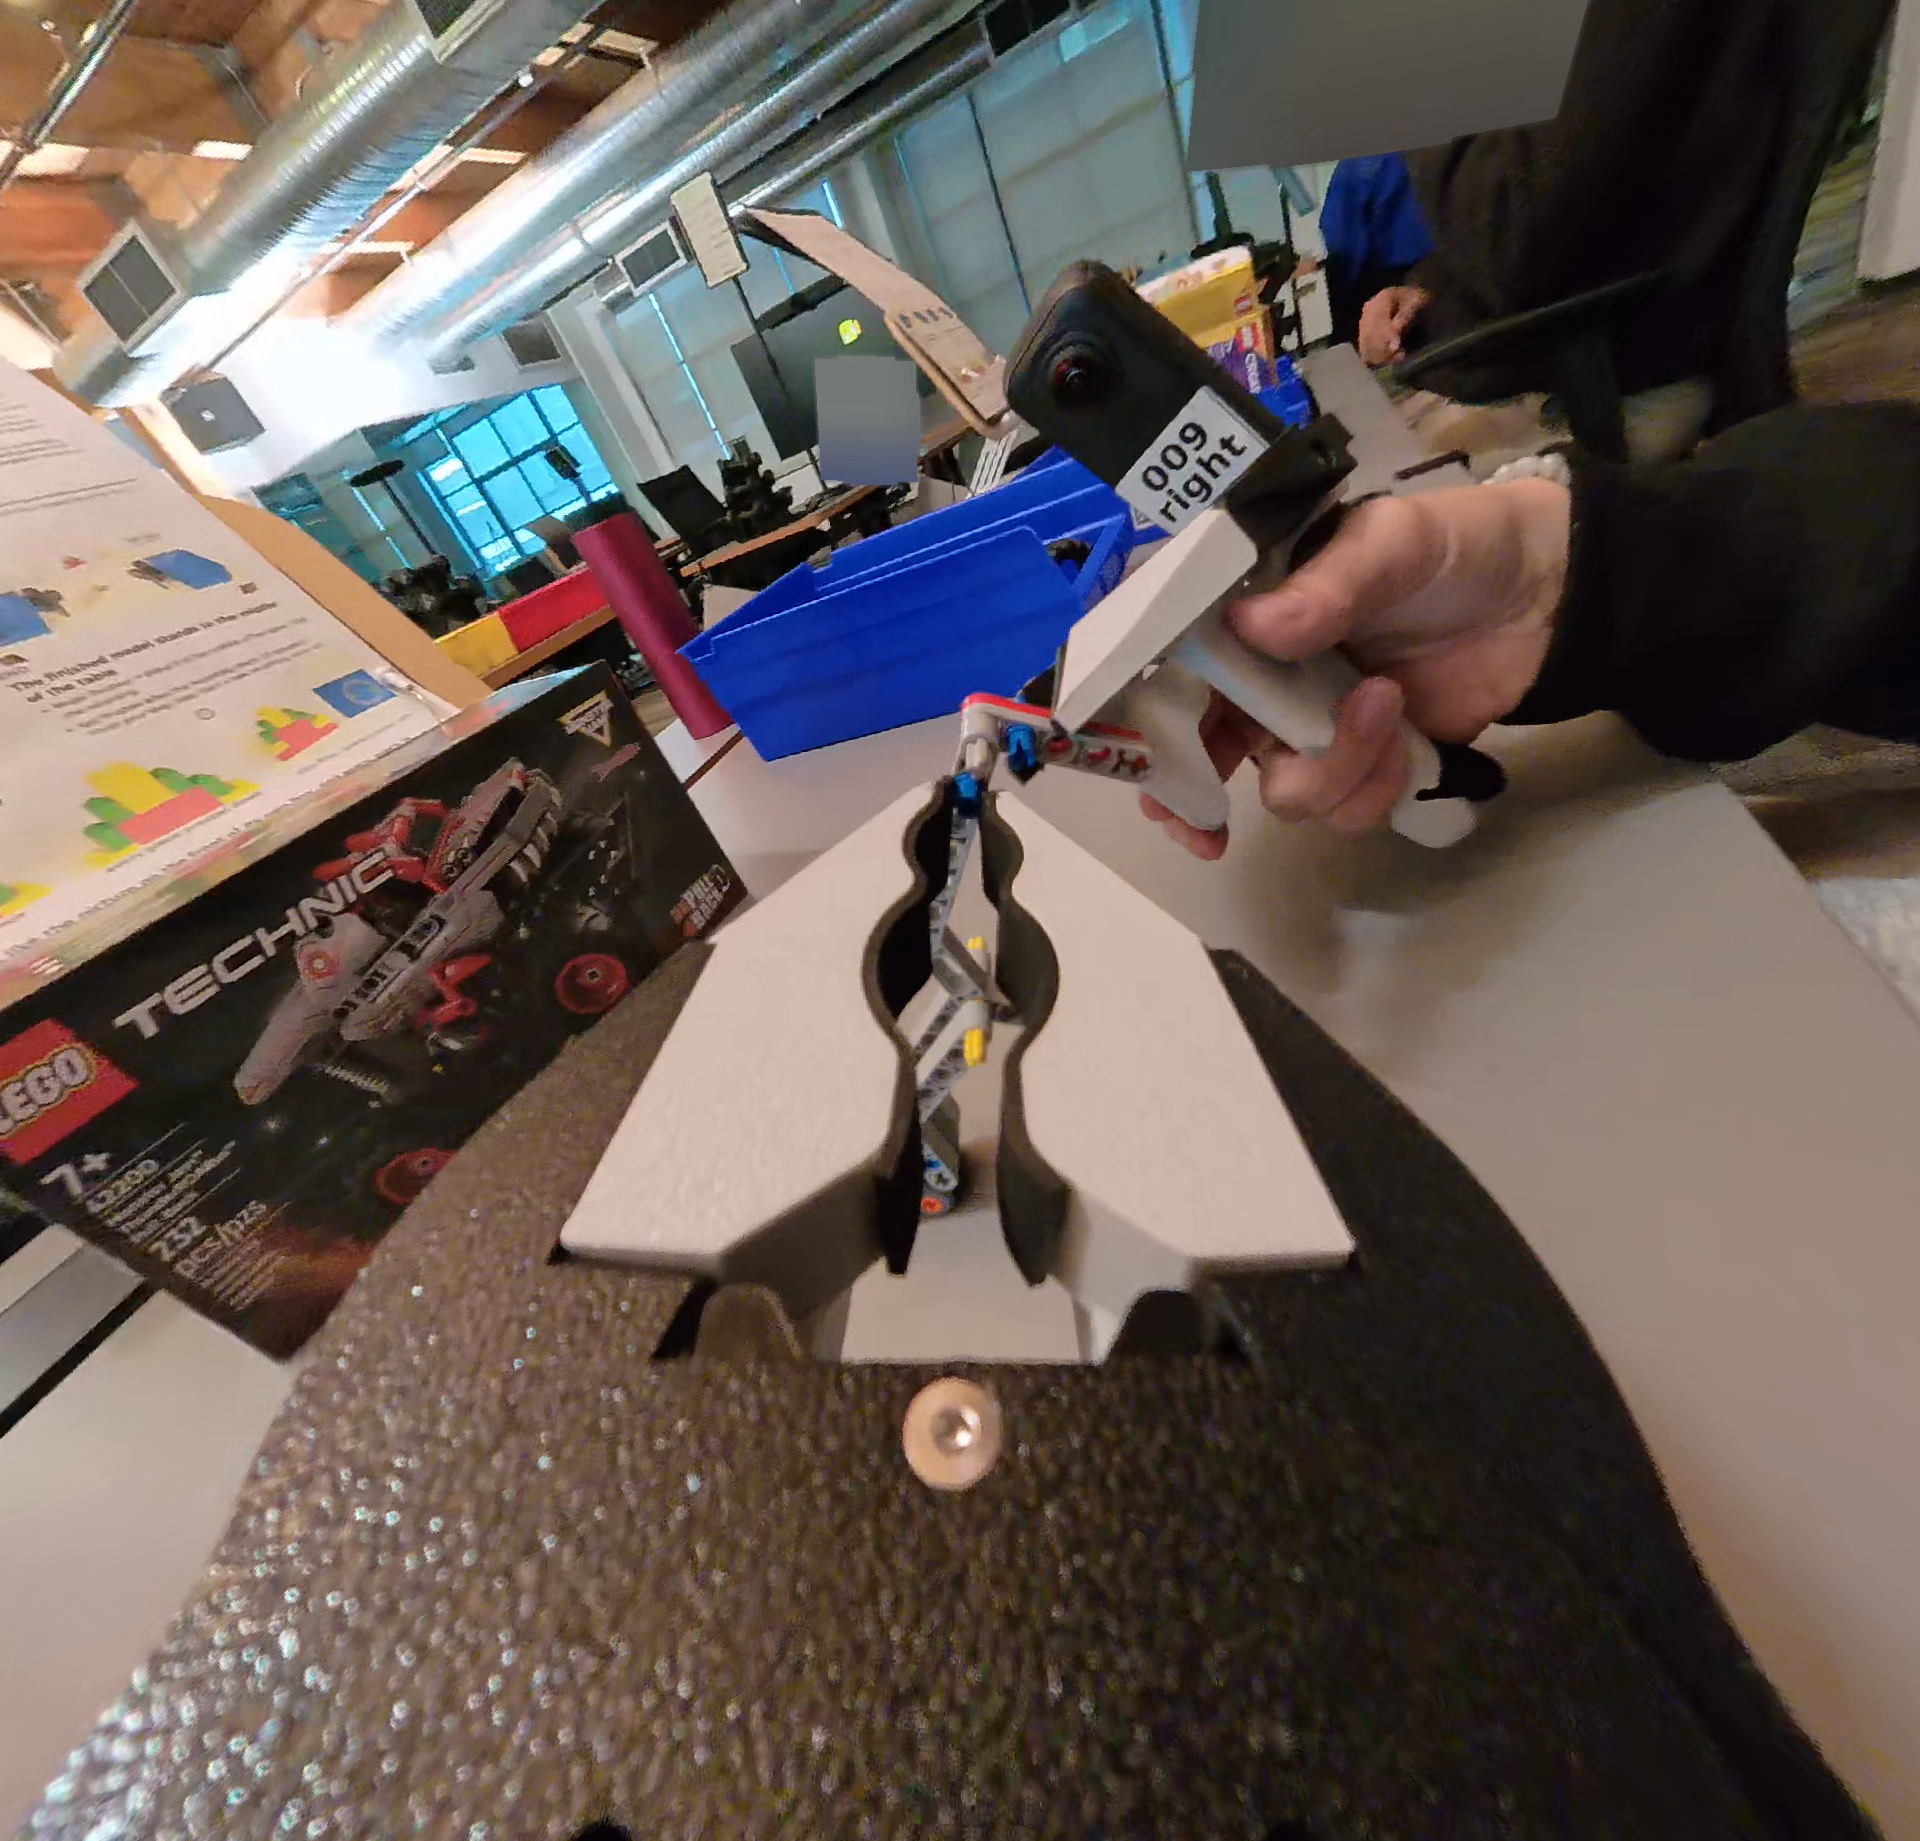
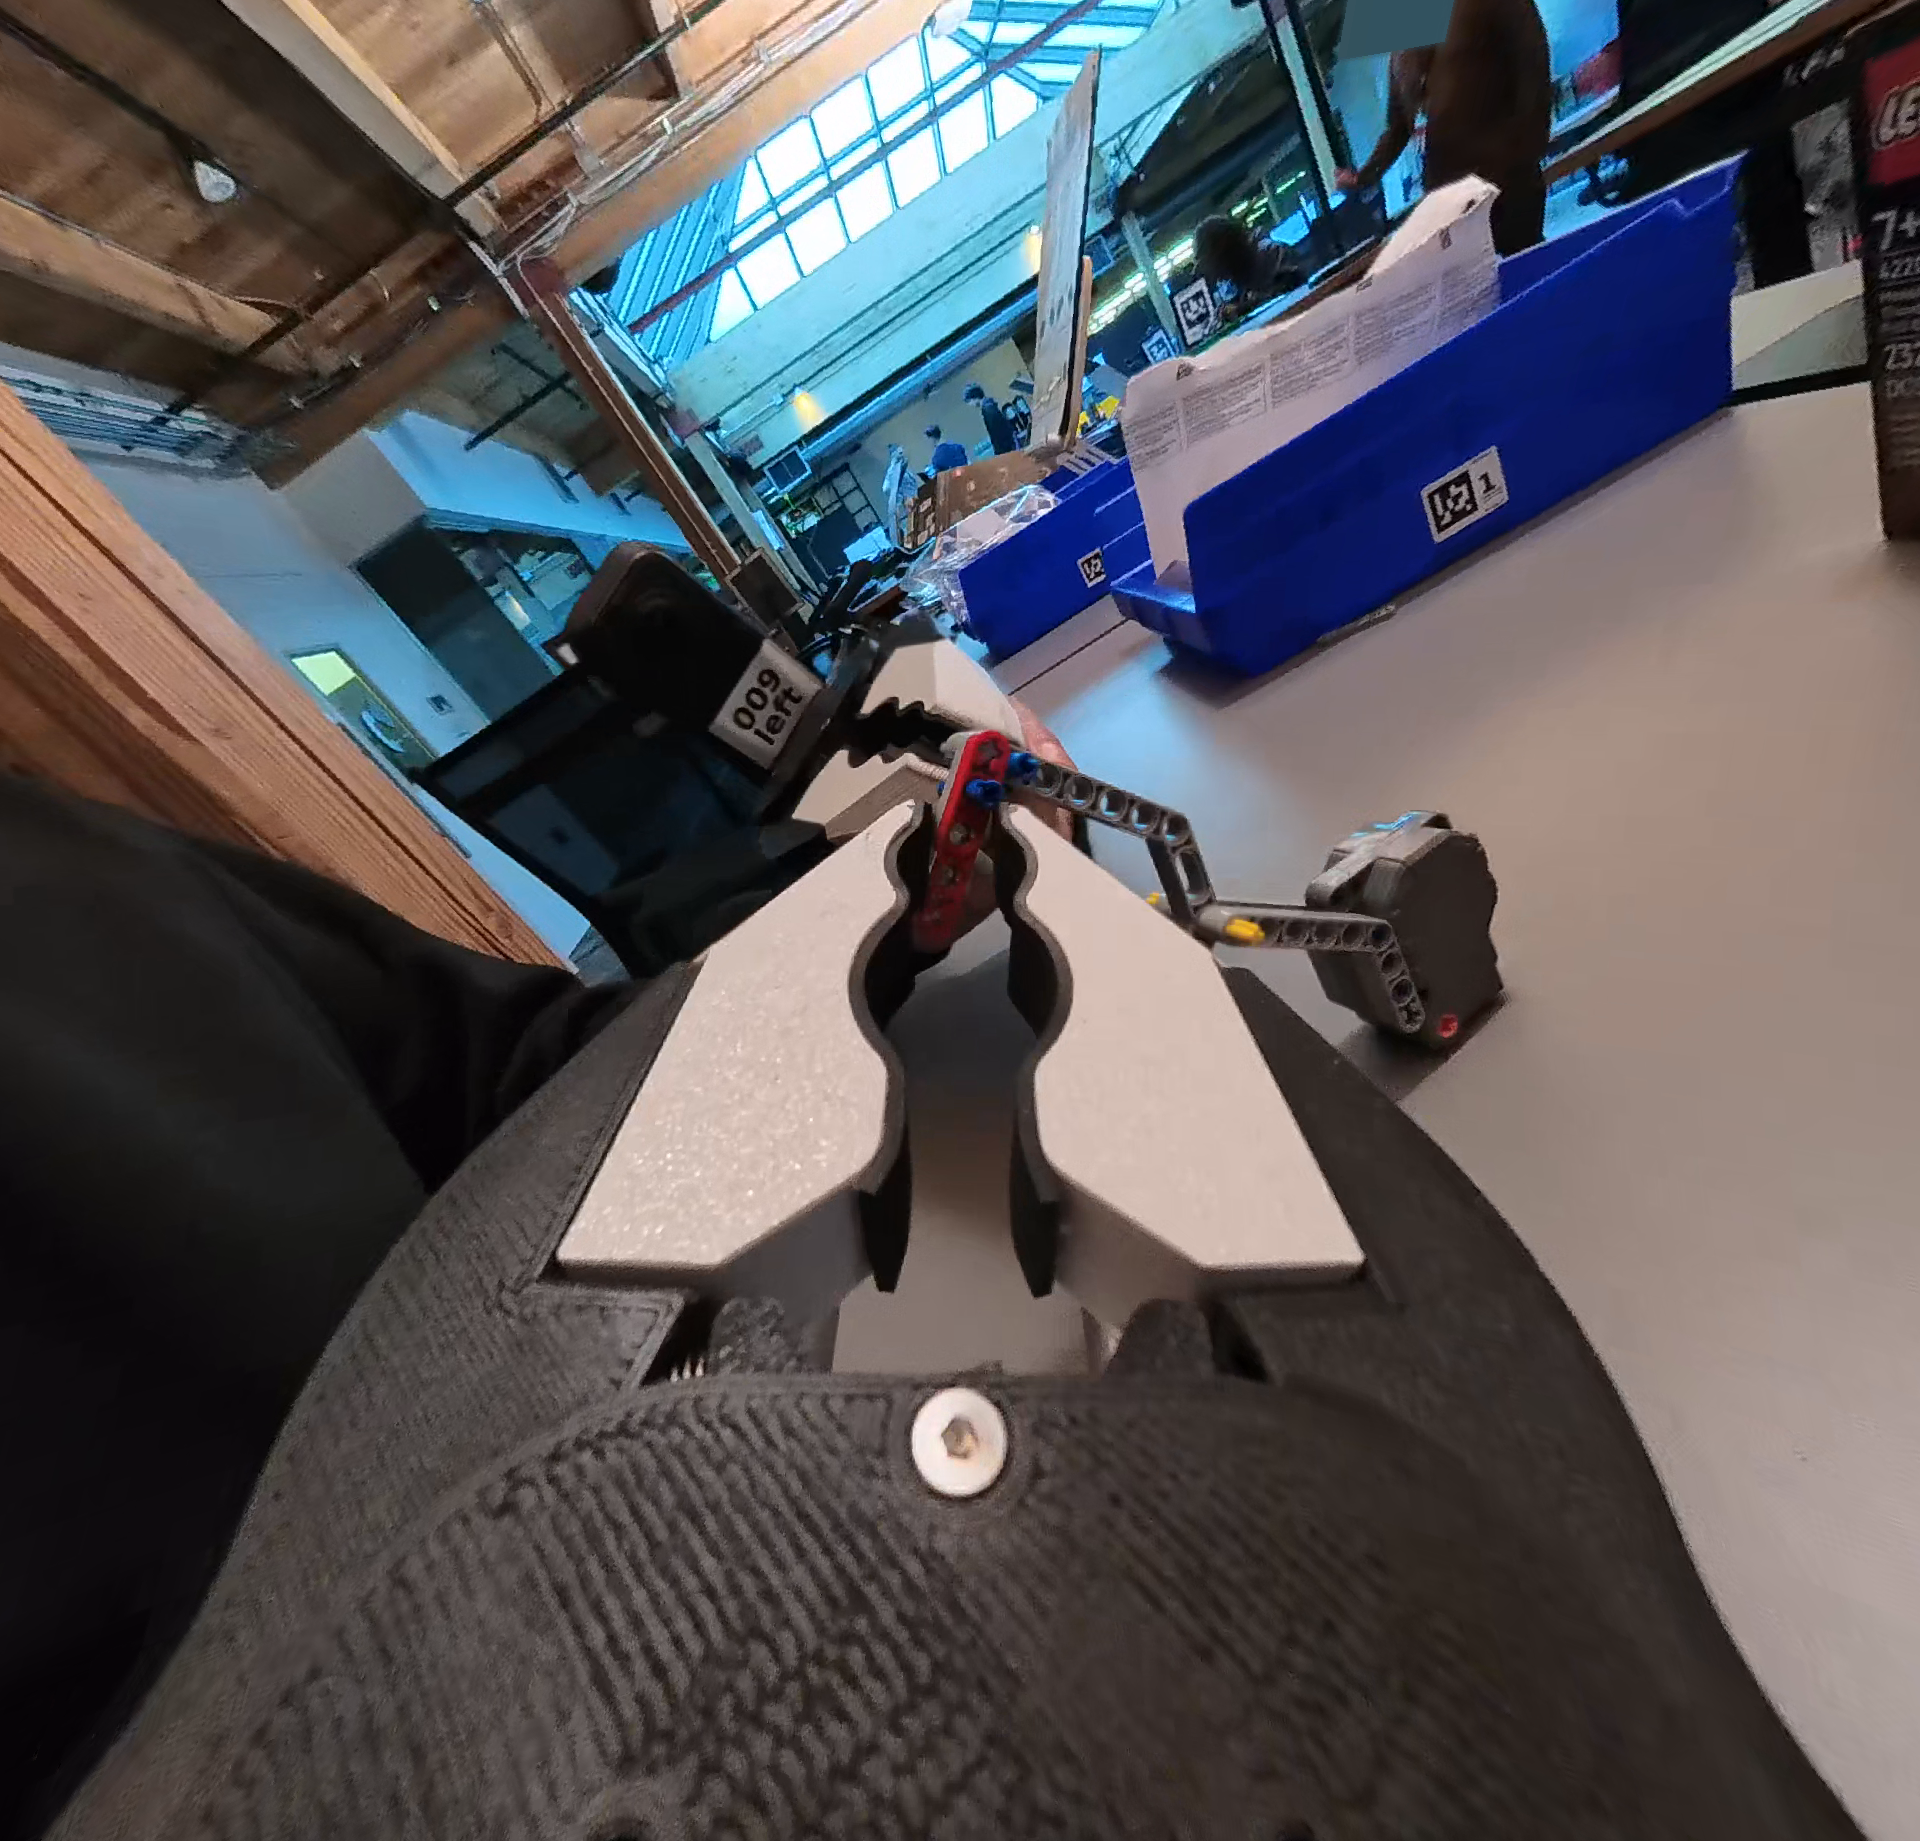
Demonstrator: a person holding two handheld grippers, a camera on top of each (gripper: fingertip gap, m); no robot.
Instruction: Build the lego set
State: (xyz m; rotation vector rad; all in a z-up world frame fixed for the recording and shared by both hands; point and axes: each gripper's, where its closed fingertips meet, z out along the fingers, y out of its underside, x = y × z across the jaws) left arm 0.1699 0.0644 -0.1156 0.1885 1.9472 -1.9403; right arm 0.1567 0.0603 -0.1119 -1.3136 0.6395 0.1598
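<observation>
My left gripper is shut on the top end of a grey Technic beam assembly with blue and yellow pins, which runs down between its fingers. My right gripper is shut on a short red beam and holds it against that same end. From the right wrist view the grey assembly zigzags down to a dark grey motor block on the table. The right gripper, in a person's hand, and the red beam show in the left wrist view. The left gripper shows behind the red beam.
The grey table carries the black Lego set box at the left, also seen in the right wrist view. Blue bins stand behind, one with paper in it. An instruction board and a maroon cylinder stand beyond. Both grippers' tips are close together, under 4 cm apart.
</observation>
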